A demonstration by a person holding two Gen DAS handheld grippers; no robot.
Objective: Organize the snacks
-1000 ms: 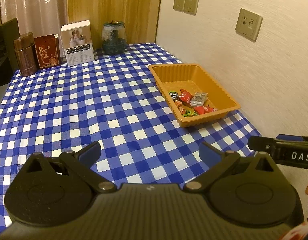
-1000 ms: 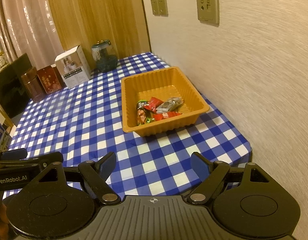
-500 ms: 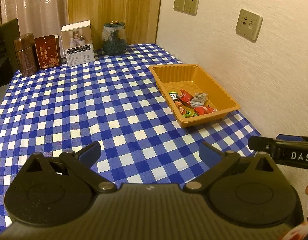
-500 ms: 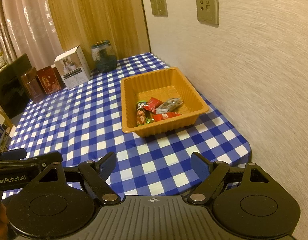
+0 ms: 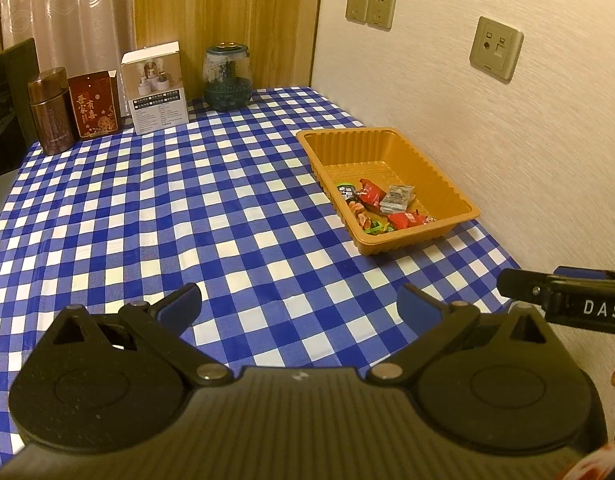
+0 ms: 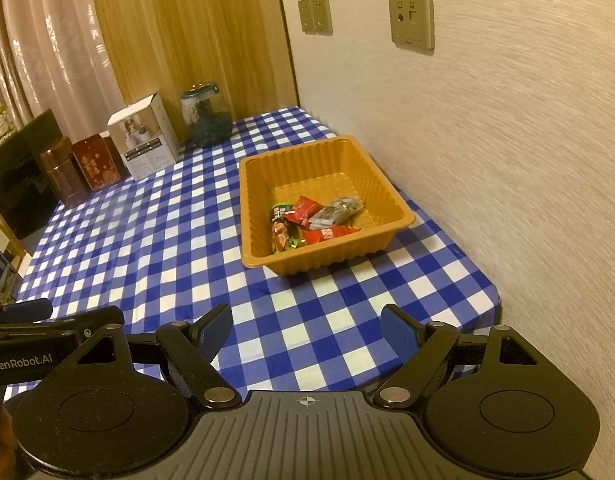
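An orange plastic tray (image 5: 447, 192) (image 6: 391, 196) rests on the blue-and-white checked tablecloth beside the right wall. Several wrapped snacks (image 5: 381, 204) (image 6: 311, 220) lie heaped in its near left part: red packets, a grey one, a green-and-black one. My left gripper (image 5: 299, 304) hovers open over the cloth near the table's front edge, nothing between its blue pads. My right gripper (image 6: 307, 326) is open too, empty, short of the tray's near rim. Each gripper shows at the edge of the other's view, the right gripper (image 5: 563, 300) and the left gripper (image 6: 47, 332).
Along the far edge stand a brown canister (image 5: 51, 112), a red tin (image 5: 95, 104), a white box (image 5: 155, 88) and a glass jar (image 5: 226, 78). A dark screen (image 5: 7, 104) sits far left. The wall (image 5: 507, 120) carries sockets. The table's right corner (image 6: 495, 300) drops off near my right gripper.
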